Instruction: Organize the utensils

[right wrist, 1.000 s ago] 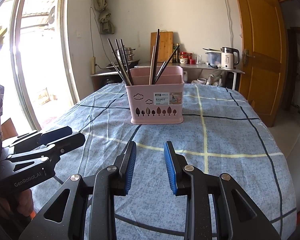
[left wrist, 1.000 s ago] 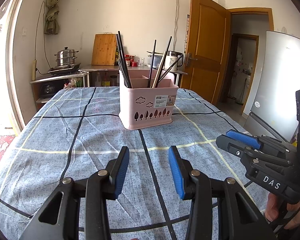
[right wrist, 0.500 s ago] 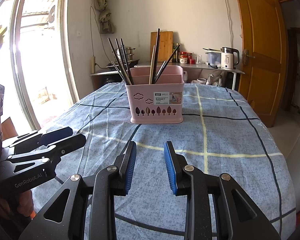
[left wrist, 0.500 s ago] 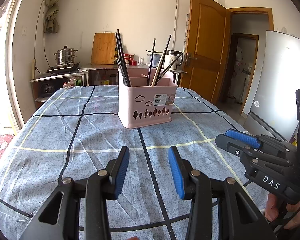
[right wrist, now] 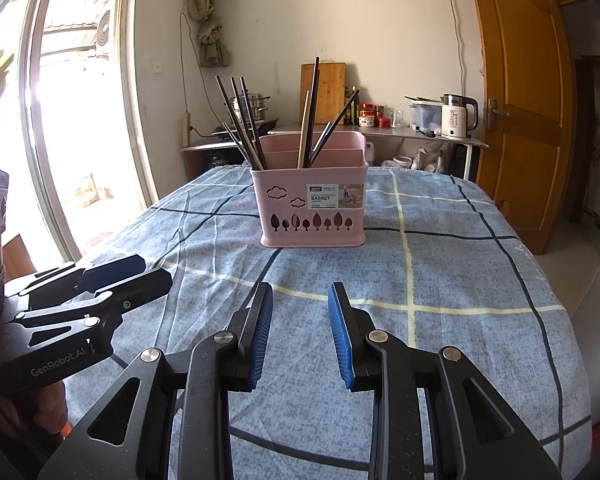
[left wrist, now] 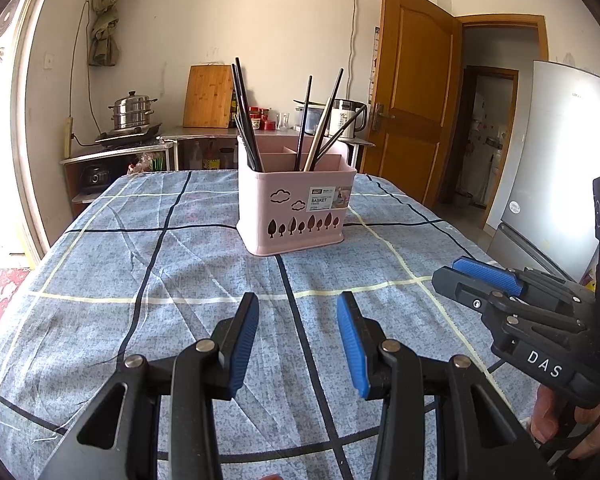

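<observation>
A pink utensil basket (left wrist: pixel 296 208) (right wrist: pixel 314 208) stands mid-table on the blue checked cloth, with dark chopsticks (left wrist: pixel 246 116) (right wrist: pixel 240 120) leaning in its left compartment. More chopsticks, one pale (left wrist: pixel 320 128) (right wrist: pixel 304 128), lean in a right compartment. My left gripper (left wrist: pixel 298 316) hovers open over the near cloth, nothing between its blue pads. My right gripper (right wrist: pixel 300 312) is open and empty as well, short of the basket. Each gripper shows in the other's view, the right one (left wrist: pixel 460 276) at the right edge and the left one (right wrist: pixel 140 268) at the left edge.
The table's cloth (left wrist: pixel 140 280) runs to edges at left and right. Behind it a counter holds a steel pot (left wrist: pixel 134 110), a cutting board (left wrist: pixel 208 96), jars and a kettle (right wrist: pixel 458 116). A wooden door (left wrist: pixel 412 100) and a fridge (left wrist: pixel 560 152) stand at right.
</observation>
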